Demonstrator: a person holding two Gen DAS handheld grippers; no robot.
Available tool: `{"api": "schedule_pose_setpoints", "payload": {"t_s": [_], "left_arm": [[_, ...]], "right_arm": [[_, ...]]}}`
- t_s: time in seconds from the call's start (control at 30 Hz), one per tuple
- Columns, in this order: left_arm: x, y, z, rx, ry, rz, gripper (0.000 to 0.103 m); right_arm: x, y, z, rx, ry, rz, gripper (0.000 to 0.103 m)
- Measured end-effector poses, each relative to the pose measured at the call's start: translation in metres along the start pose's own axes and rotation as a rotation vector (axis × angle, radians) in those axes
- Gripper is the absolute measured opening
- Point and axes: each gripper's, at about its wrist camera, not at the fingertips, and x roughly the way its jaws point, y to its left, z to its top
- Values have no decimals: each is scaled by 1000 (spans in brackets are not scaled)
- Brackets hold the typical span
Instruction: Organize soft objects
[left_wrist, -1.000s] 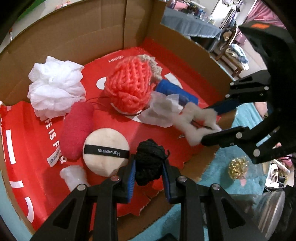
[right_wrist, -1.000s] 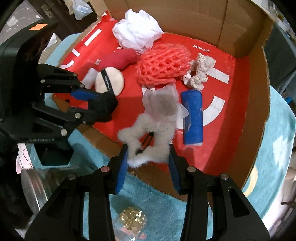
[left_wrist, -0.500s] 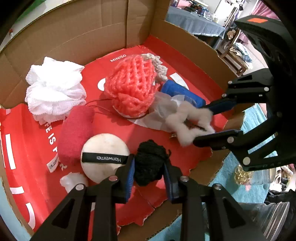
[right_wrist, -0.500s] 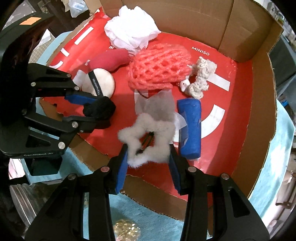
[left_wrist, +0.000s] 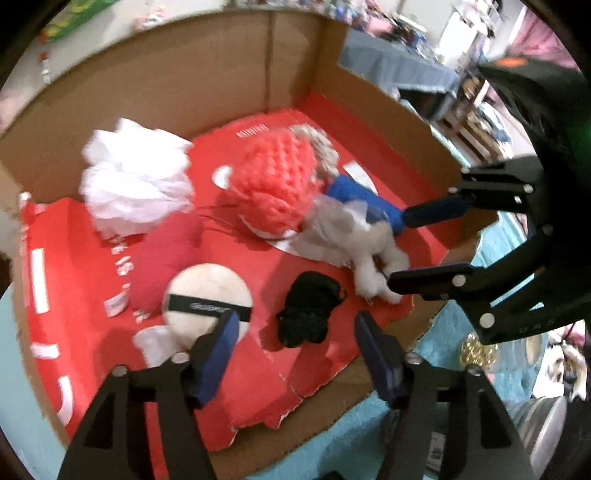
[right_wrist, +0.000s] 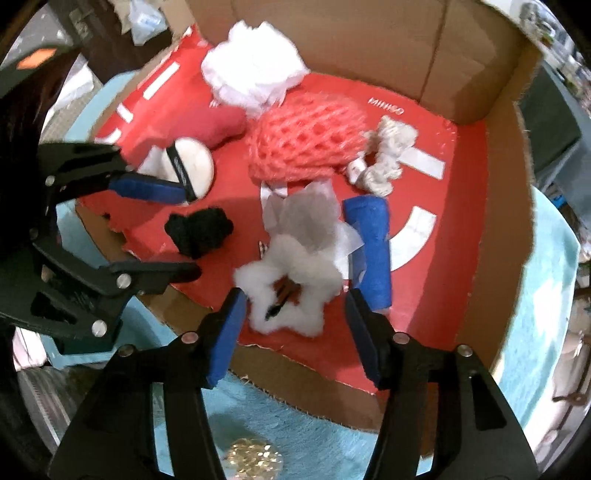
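A black fuzzy ball (left_wrist: 310, 314) lies on the red floor of the cardboard box (left_wrist: 207, 74), just beyond the tips of my left gripper (left_wrist: 295, 347). That gripper's jaws are opening and its blue pads stand clear of the ball. A white fluffy ring (right_wrist: 288, 284) with a dark clip in its middle rests on the box floor between the tips of my right gripper (right_wrist: 295, 317). Its jaws are opening too, and the pads do not press the ring. In each wrist view the other gripper shows at the side: right gripper (left_wrist: 402, 251), left gripper (right_wrist: 192, 232).
Also in the box: a white mesh puff (left_wrist: 136, 184), a pink foam net (left_wrist: 277, 184), a red pad (left_wrist: 166, 258), a round powder puff (left_wrist: 207, 299), a blue roll (right_wrist: 373, 247), crumpled tissue (right_wrist: 306, 214) and a cream knitted piece (right_wrist: 388, 158). Teal cloth (right_wrist: 295, 424) lies under the box's torn front edge.
Both grippers have opened. The black ball and the white ring, gripped before, now lie loose on the box floor.
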Motion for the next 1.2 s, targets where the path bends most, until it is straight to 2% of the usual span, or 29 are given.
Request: {"api": "schedule_pose_setpoints", "payload": {"t_s": [0.07, 0.13, 0.3, 0.5, 0.7, 0.8, 1.2], "left_arm": [[-12, 3, -2, -40, -39, 11, 80], [-22, 7, -5, -83, -72, 25, 87], [-35, 12, -14, -209, -116, 82, 90], [-35, 9, -25, -265, -145, 169, 93], [-31, 12, -35, -315, -147, 181, 96], [-30, 12, -38, -331, -149, 186, 102], [-28, 16, -46, -380, -159, 231, 102]], "right_arm": [[-10, -4, 0, 27, -32, -4, 66], [-18, -4, 1, 58, -60, -9, 70], [-29, -8, -7, 145, -100, -39, 73], [-20, -10, -16, 249, -110, -28, 73], [-22, -10, -29, 290, -124, -26, 73], [-20, -9, -29, 293, -137, -46, 73], [-15, -3, -30, 297, -138, -88, 73]]}}
